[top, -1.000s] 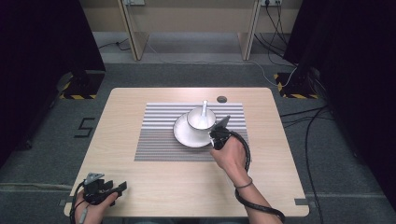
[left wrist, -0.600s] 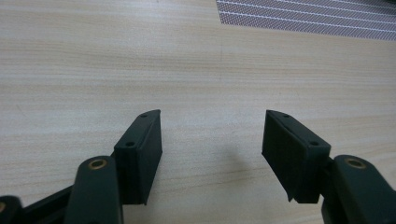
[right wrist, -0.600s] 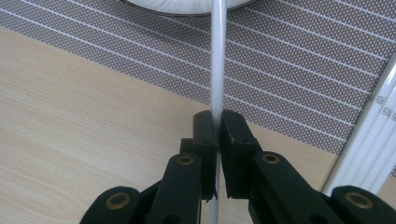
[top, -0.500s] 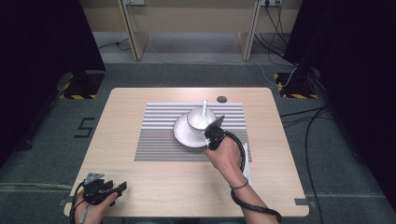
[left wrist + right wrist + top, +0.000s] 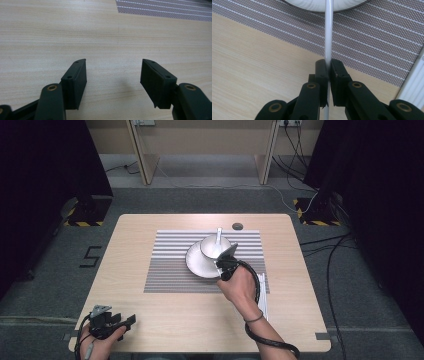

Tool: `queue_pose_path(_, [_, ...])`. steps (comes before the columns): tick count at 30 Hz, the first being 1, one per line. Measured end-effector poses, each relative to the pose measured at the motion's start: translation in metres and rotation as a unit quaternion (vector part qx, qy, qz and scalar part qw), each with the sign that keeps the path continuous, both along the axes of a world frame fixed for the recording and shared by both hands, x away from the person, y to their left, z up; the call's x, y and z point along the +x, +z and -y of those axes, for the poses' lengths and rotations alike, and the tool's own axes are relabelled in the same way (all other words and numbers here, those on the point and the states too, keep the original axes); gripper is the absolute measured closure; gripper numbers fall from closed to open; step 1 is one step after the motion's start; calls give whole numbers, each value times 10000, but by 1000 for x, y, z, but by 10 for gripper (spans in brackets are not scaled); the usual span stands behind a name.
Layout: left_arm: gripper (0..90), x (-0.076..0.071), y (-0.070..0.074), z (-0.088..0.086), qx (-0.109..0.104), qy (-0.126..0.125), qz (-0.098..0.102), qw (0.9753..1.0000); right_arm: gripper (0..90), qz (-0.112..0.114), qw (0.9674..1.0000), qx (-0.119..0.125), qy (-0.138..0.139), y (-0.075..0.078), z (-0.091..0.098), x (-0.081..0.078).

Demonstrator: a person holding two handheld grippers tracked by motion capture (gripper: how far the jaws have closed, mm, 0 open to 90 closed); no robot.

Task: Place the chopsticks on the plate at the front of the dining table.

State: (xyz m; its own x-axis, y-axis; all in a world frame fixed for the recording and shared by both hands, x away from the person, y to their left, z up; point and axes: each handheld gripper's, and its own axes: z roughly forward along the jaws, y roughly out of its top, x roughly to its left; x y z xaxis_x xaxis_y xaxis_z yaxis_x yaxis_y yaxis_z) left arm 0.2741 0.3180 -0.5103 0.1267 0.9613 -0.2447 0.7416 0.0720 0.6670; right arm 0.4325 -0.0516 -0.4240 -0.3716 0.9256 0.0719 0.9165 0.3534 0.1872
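A white cup point(image 5: 212, 247) with a white spoon point(image 5: 218, 234) standing in it sits on a white saucer point(image 5: 196, 262), on a grey striped placemat point(image 5: 170, 270). My right gripper point(image 5: 223, 265) is at the saucer's near right rim. In the right gripper view, the right gripper point(image 5: 329, 67) is shut on a thin white strip point(image 5: 328, 32) that runs up toward the saucer point(image 5: 312, 3). I cannot tell whether this strip is the cup's handle. My left gripper point(image 5: 131, 321) rests at the table's near left corner. It is open over bare wood point(image 5: 113, 75), with nothing between its fingers.
The wooden table point(image 5: 150, 315) has a small dark round disc point(image 5: 237, 226) near its far edge. A pale ribbed strip point(image 5: 412, 85) lies along the placemat's right side. Cables trail over the floor beyond the table.
My right hand and gripper have shifted slightly left, closer over the saucer's rim. The left hand has stayed still.
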Motion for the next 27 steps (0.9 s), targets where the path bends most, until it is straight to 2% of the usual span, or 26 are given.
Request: queue_pose_path(27, [377,0,0,0,-5,-5,-3,10000,850,98,9998,79,178,2,-22,1])
